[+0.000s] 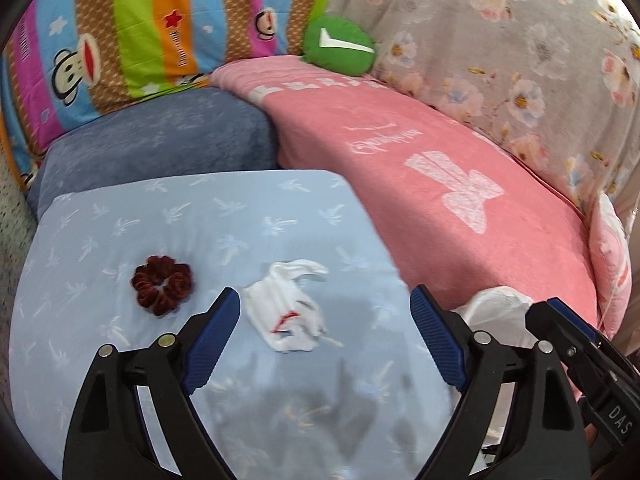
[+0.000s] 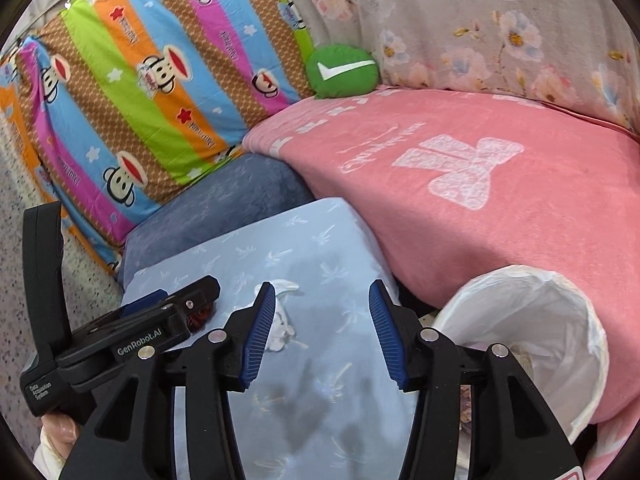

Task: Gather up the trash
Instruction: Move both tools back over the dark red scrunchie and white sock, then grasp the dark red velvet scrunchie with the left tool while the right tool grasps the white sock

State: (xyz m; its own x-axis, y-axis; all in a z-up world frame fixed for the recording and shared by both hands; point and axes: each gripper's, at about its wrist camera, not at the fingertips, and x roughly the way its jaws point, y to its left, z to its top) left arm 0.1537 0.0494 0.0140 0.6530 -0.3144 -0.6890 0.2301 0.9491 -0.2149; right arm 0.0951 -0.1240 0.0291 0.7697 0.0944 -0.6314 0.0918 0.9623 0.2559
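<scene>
A crumpled white tissue (image 1: pixel 286 312) with a red mark lies on the light blue pillow (image 1: pixel 200 216). My left gripper (image 1: pixel 325 296) hovers open just above it, and the tissue sits between the fingers, nearer the left one, untouched. In the right wrist view the tissue (image 2: pixel 285 330) peeks out behind my right gripper's left finger. My right gripper (image 2: pixel 322 286) is open and holds nothing. A bin lined with a white bag (image 2: pixel 532 308) stands at the right, against the pink blanket, with some scraps inside. Its bag (image 1: pixel 496 308) also shows behind my left gripper's right finger.
A dark red scrunchie (image 1: pixel 162 288) lies left of the tissue. Behind the pillow are a dark blue cushion (image 1: pixel 160 140), a pink blanket (image 1: pixel 440 168), a striped monkey-print pillow (image 1: pixel 120 32), a round green cushion (image 1: pixel 340 46) and floral bedding (image 1: pixel 520 40).
</scene>
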